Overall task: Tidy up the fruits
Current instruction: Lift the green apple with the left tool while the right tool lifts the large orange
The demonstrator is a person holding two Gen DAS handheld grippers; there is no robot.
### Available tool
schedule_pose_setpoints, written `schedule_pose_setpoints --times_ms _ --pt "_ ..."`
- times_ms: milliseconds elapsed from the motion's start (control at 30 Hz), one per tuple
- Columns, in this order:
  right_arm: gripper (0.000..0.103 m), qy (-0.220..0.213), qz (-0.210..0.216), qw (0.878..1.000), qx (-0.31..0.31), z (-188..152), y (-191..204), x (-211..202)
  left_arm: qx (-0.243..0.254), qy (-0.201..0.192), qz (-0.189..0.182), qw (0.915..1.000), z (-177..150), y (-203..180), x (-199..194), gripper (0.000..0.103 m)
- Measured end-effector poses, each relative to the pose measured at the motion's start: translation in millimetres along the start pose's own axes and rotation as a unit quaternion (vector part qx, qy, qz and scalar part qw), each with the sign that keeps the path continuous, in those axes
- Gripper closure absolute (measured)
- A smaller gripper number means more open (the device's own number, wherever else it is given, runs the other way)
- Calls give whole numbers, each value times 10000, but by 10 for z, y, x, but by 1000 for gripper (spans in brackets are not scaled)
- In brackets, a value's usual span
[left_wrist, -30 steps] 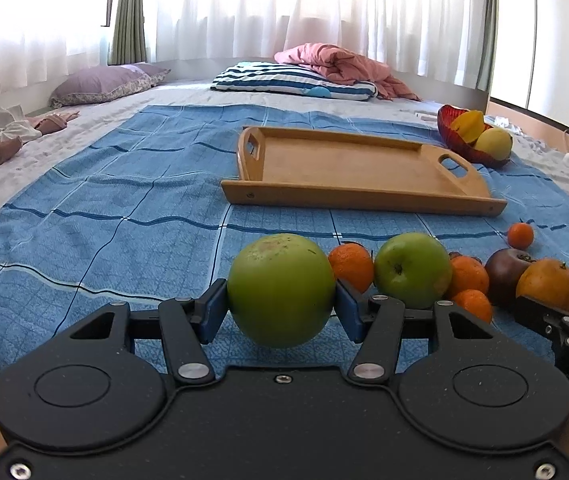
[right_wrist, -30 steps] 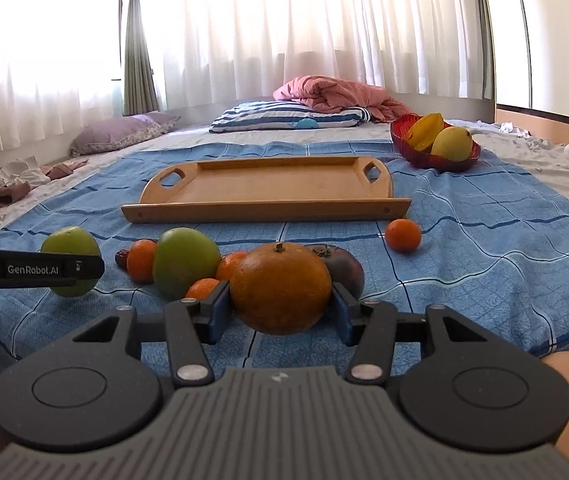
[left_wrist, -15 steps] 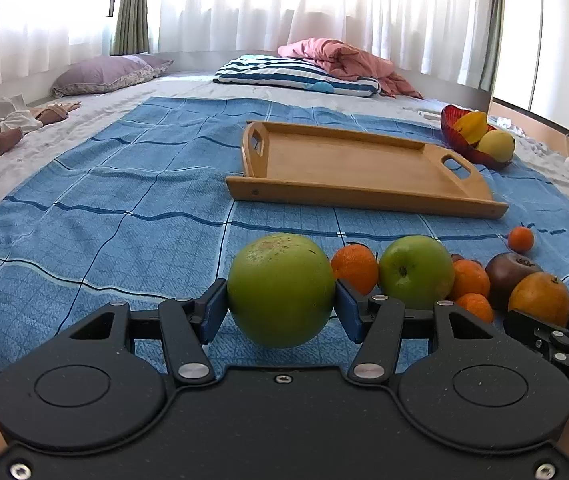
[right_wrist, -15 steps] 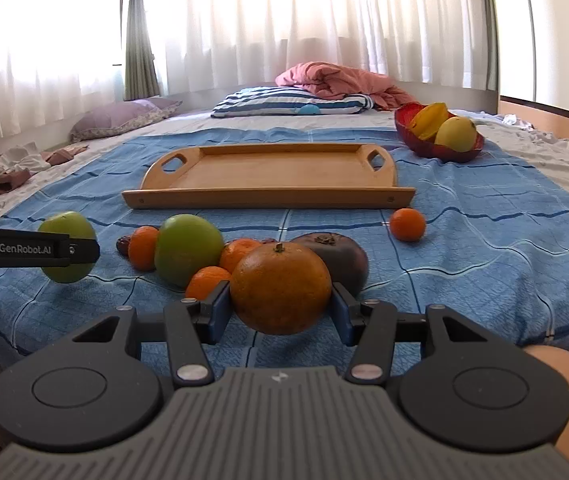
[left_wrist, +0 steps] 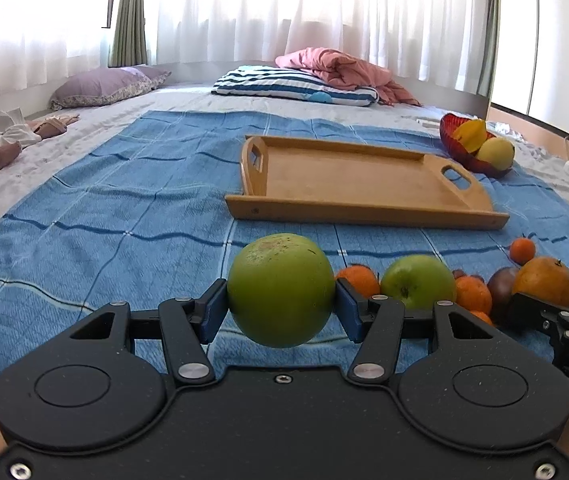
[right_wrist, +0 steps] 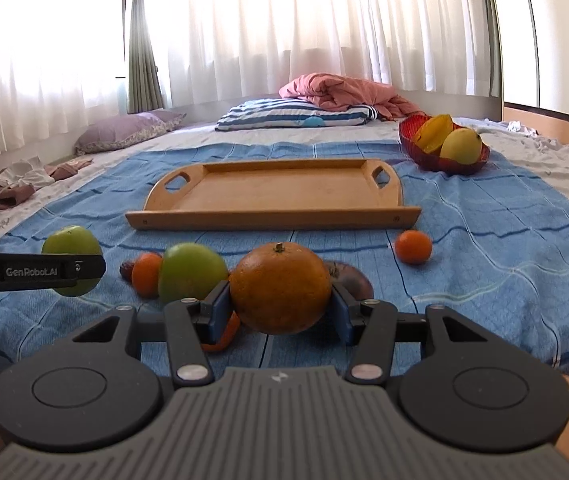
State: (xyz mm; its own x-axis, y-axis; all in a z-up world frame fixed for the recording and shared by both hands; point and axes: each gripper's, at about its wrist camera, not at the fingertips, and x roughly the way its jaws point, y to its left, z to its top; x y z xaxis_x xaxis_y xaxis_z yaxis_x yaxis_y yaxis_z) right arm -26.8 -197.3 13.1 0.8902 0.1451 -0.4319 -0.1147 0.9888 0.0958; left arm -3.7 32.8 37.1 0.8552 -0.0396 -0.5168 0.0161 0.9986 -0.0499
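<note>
A: Left wrist view first. Black left gripper (left_wrist: 280,300) clamped on a round green fruit with a scuffed top (left_wrist: 280,290), blue pads pressed to both its sides, lifted off the blue checked blanket (left_wrist: 124,208). Beyond it, a bare wooden tray with cut-out handles (left_wrist: 356,184), and a red bowl of yellow fruit (left_wrist: 474,146) by its far right corner

B: Anything cut off or hard to read?

A: Plenty. Small oranges (left_wrist: 358,280) and a dark reddish fruit (left_wrist: 500,282) partly hidden behind a shiny green apple (left_wrist: 418,282) and the gripper's links. At the right edge, only part of the right gripper, lettering cropped to "DA"

B: And the right wrist view?

A: Grey-ribbed right gripper (right_wrist: 280,306) closed tight on a large orange with a short stem (right_wrist: 280,288), raised above the blanket. Dark fruit mostly hidden behind it; an orange sliver under the left pad, too covered to identify. Loose small orange (right_wrist: 413,247) alone nearer the tray. At left, a black finger (right_wrist: 34,271) marked "GenRobot.AI" across the green fruit. Skin at bottom corners, blurred
</note>
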Motion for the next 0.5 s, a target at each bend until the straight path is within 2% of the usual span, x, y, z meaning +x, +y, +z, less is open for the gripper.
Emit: schedule_pose_setpoints --times_ms 500 --pt "48 -56 -41 9999 89 167 -36 196 85 31 12 10000 153 39 149 49"
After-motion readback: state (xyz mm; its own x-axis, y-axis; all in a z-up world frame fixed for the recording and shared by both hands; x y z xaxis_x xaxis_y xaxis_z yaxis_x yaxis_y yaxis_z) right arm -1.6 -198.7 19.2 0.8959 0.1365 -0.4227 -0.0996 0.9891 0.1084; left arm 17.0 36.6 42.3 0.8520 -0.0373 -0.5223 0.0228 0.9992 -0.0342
